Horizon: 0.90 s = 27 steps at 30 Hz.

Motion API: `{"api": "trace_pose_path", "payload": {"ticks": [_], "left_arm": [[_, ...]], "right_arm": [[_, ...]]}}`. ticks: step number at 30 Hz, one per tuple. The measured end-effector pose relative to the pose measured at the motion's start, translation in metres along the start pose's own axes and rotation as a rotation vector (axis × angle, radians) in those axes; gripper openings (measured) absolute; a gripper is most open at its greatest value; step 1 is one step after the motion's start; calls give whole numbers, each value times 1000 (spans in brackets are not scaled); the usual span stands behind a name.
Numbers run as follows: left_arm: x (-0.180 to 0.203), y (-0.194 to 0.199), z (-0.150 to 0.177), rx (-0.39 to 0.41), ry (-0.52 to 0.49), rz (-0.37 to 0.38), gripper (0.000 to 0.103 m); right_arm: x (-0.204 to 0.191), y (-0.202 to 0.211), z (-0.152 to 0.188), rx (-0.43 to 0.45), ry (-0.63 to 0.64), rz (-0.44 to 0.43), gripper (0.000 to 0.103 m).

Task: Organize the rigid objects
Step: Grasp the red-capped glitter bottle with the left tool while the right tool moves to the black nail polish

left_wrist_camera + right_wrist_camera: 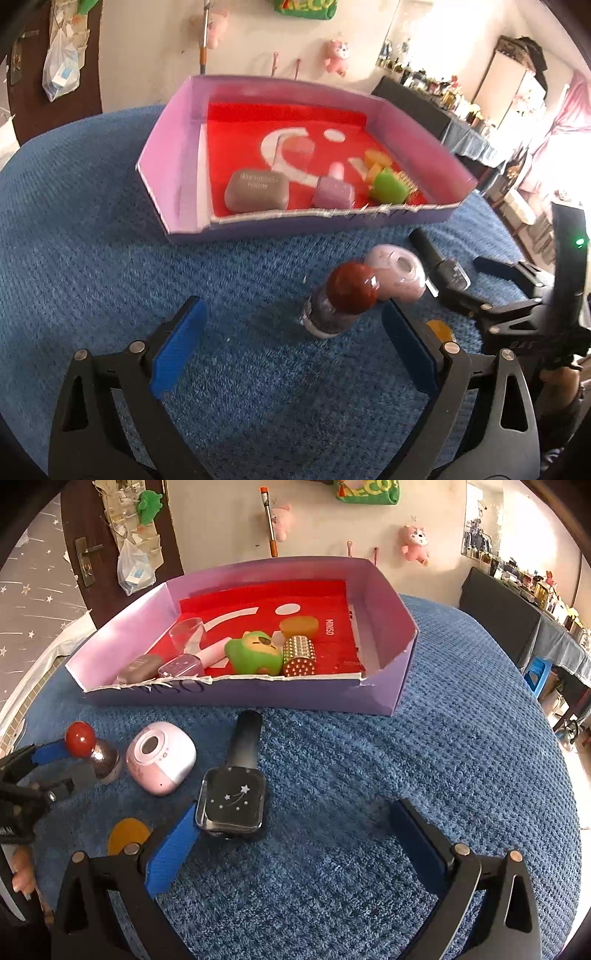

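Bottle [338, 299] with round red cap stands upright on blue cloth [92, 258].

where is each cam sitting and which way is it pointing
Left wrist: rides on the left gripper, looking forward and down over the blue cloth at the red-capped bottle and the purple tray beyond; its own open blue fingers show, and the right gripper at the right edge.
Right wrist: rides on the right gripper, facing the same tray past the black square bottle; its open fingers show, the left gripper at far left.
Shared: tray, red-capped bottle, pink case.
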State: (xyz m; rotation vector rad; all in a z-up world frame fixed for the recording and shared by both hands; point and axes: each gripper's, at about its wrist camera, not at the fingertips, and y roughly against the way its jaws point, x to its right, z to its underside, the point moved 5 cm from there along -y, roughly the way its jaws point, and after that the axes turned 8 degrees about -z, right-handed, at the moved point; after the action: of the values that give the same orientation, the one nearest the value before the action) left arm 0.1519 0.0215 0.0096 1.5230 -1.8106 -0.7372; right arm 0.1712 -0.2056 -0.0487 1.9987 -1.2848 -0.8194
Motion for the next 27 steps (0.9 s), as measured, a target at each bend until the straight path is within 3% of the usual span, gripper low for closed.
{"api": "trace_pose_path", "payload": {"ticks": [2, 4, 8, 10, 14, 17, 19, 21, 27], "left_arm": [[2, 2, -3, 10, -7, 12, 93], [4, 2, -5, 9, -13, 23, 77], [11, -4, -7, -2, -35, 43, 69], [16, -5, -7, -4, -47, 53, 58], [21, -7, -10, 0, -56, 59, 55], [24, -7, -16, 15, -61, 65, 38], [25, -7, -19, 25, -60, 70, 35], [25, -6, -20, 27, -57, 88, 25], [22, 8, -5, 57, -78, 71, 25]], "right_arm": [[-1, 0, 1, 0, 5, 3, 103], [-1, 0, 1, -1, 7, 3, 103], [-2, -1, -1, 2, 3, -4, 103], [-2, -1, -1, 4, 2, -8, 103], [-2, 0, 0, 4, 5, -10, 103], [-3, 1, 0, 5, 8, -11, 103], [-4, 1, 0, 5, 10, -13, 103], [-5, 1, 0, 5, 10, -13, 103], [-4, 3, 1, 10, 3, -22, 103]]}}
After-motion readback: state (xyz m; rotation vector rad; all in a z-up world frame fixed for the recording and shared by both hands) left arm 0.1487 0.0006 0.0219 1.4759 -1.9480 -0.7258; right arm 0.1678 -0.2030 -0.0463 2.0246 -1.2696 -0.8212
